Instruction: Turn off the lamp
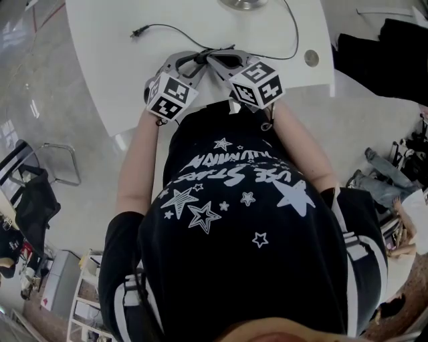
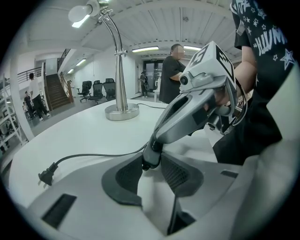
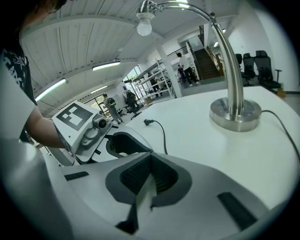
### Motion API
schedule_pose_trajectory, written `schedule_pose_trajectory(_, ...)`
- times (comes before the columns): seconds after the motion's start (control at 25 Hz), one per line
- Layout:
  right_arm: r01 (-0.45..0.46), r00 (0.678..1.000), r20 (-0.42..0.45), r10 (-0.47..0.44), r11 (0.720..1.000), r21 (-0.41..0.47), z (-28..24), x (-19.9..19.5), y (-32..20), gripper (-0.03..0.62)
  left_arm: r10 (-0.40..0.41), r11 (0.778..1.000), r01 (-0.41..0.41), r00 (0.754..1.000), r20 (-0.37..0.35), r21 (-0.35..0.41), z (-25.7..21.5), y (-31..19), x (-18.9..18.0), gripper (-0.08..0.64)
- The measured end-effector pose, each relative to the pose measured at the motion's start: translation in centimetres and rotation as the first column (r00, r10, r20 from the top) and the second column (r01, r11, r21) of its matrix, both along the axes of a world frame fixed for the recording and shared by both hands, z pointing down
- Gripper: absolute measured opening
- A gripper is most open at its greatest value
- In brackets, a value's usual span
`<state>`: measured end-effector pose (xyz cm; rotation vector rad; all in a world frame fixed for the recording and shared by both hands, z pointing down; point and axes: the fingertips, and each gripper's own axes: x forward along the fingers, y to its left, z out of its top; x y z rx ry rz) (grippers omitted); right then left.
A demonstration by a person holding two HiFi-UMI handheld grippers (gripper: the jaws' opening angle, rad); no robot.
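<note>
A chrome gooseneck lamp (image 2: pixel 121 70) with a white bulb (image 2: pixel 80 14) stands at the back of the white table (image 1: pixel 107 73), its round base (image 3: pixel 235 112) flat on the top. Its black cord (image 1: pixel 174 28) ends in a plug (image 2: pixel 46 176) that lies loose on the table. Both grippers meet over the cord near the table's front edge. My left gripper (image 2: pixel 151 173) is open, its pads standing either side of the right gripper's narrow tip (image 2: pixel 149 161). My right gripper (image 3: pixel 150 176) is shut. The cord runs up to its tip, and a pinch there is hidden.
A round grommet (image 1: pixel 311 57) sits near the table's right front corner. A black garment (image 1: pixel 388 47) lies to the right, and a chair (image 1: pixel 40 180) stands on the floor at the left. Several people (image 2: pixel 171 72) and office chairs (image 2: pixel 96 89) are far behind.
</note>
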<state>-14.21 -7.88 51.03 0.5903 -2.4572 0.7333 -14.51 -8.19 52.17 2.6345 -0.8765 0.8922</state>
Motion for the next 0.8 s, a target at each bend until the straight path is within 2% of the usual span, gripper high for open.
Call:
schedule_pose_trajectory(0.32,-0.054,0.999,-0.011,0.053,0.990,-0.127,0.8,0.5,-0.7,0.006,0.002,1.000,-0.002,1.000,-0.004,-0.013,0.1,-0.2,-0.1,0.138)
schedule_pose_trajectory(0.6,-0.040,0.999,-0.027,0.038,0.995,-0.089,0.7,0.4,-0.6,0.006,-0.028,1.000,0.028,0.999,-0.019,-0.015,0.1,-0.2,0.0,0.140)
schedule_pose_trajectory(0.8,-0.008,1.000,-0.028,0.006,0.998,-0.064,0.3,1.1,-0.4,0.006,-0.079,0.997,0.077,0.995,-0.061,-0.031,-0.3,-0.1,0.4,0.141)
